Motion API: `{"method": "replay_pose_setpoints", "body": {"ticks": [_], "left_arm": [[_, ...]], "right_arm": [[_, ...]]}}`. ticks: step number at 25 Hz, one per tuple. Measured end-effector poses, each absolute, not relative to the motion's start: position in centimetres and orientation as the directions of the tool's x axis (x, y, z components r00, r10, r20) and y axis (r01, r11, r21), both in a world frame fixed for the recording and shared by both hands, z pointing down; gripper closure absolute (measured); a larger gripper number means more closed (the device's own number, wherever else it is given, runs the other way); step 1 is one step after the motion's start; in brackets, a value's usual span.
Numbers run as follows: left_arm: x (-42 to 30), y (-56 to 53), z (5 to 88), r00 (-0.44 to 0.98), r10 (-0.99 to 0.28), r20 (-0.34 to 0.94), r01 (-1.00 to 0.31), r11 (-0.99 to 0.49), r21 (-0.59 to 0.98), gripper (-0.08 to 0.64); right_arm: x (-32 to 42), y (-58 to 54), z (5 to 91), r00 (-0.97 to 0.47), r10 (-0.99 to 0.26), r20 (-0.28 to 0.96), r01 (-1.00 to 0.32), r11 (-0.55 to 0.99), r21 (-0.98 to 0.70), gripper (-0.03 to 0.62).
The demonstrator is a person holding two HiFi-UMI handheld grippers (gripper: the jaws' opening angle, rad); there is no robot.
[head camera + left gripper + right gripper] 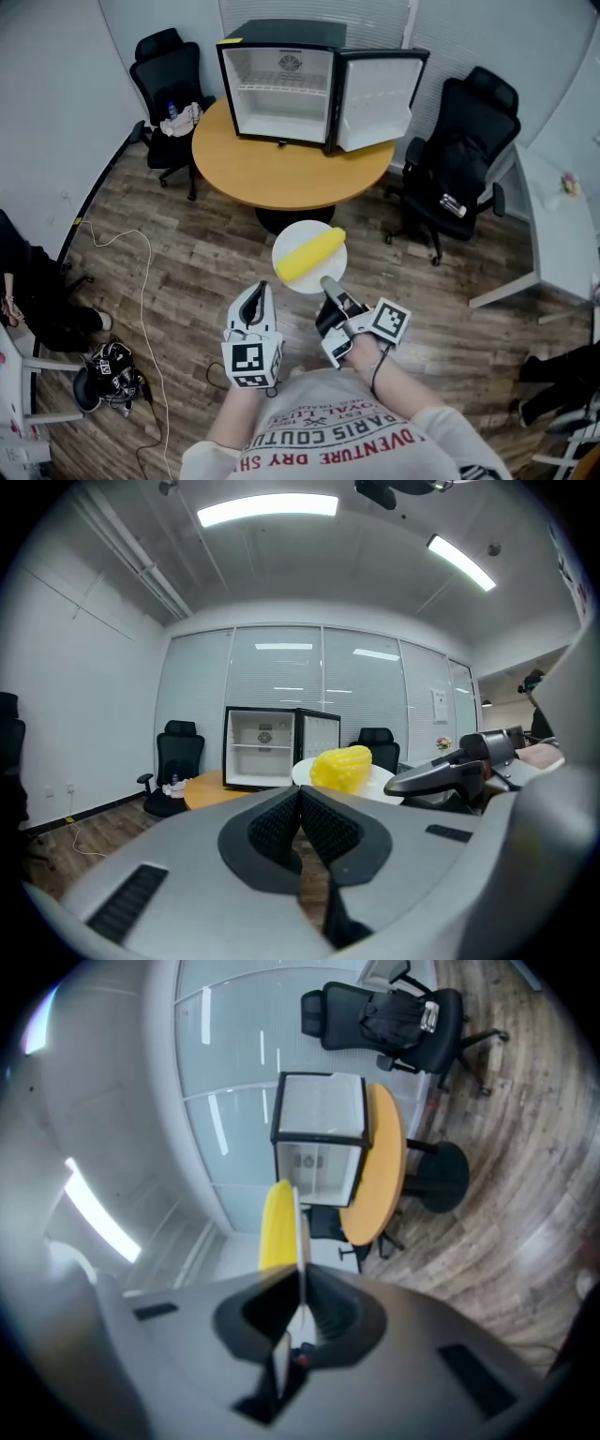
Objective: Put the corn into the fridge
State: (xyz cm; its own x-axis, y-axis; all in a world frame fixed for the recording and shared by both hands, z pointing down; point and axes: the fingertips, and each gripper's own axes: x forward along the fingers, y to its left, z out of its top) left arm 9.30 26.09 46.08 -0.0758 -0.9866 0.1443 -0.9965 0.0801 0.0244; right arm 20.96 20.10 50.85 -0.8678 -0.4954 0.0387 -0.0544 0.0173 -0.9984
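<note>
right gripper view alone shows plate (301,1241) pinched; corn (277,1227) on it

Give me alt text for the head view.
The right gripper pinches the rim of a white plate carrying yellow corn; the left gripper is shut, empty. Ahead, an open fridge sits on a round table.

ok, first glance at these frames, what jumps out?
The bright yellow corn lies on a white plate, which the right gripper holds in mid-air over the wood floor, shut on its rim. Beyond it, the small fridge stands with its door wide open on the round table. The left gripper is shut on nothing beside the plate.
</note>
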Motion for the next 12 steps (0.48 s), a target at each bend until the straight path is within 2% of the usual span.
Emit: {"method": "replay_pose_setpoints", "body": {"ticks": [12], "left_arm": [[2.5, 27.0, 47.0, -0.095, -0.984, 0.154, -0.994, 0.101, 0.031, 0.528]], "right_arm": [[14.6, 20.5, 52.1, -0.872, -0.485, 0.061, -0.066, -0.007, -0.998, 0.555]]}}
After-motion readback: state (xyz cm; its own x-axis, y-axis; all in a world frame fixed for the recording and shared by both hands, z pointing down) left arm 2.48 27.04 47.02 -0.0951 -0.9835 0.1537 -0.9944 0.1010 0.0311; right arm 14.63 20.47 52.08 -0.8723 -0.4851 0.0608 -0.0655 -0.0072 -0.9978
